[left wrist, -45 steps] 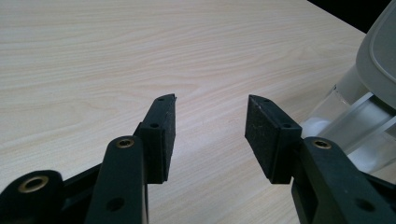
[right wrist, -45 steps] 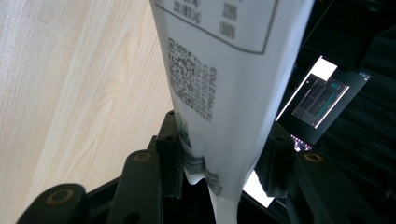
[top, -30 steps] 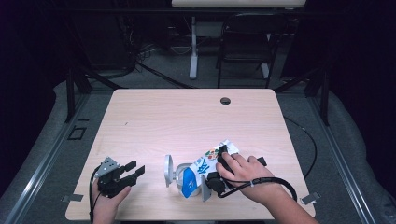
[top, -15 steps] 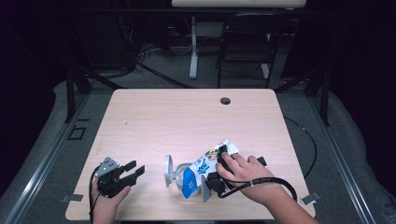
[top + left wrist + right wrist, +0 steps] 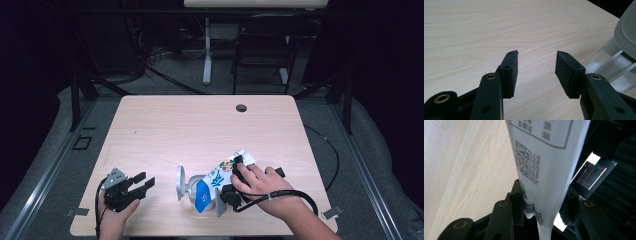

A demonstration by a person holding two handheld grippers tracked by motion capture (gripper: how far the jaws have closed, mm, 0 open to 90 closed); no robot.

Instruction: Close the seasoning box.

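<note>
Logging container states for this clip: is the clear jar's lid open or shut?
Open. In the high view the jar has its grey lid swung up at its left side, and the pouch tips into its mouth.

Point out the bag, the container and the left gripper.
bag (image 5: pixel 227 167): high view, printed middle of the pouch.
container (image 5: pixel 181 182): high view, its raised grey lid.
left gripper (image 5: pixel 536 63): left gripper view, gap midway between fingertips.

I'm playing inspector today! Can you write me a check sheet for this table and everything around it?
Surface: wooden table, bare, with a round hole.
Job's things: printed pouch tipped over an open clear container, lid up.
Clutter: nothing seen.
Grippers: left gripper open, holding nothing; right gripper shut on the pouch.
Cables: black cable trailing off the right side.
Surroundings: dark room, folding chair.
</note>
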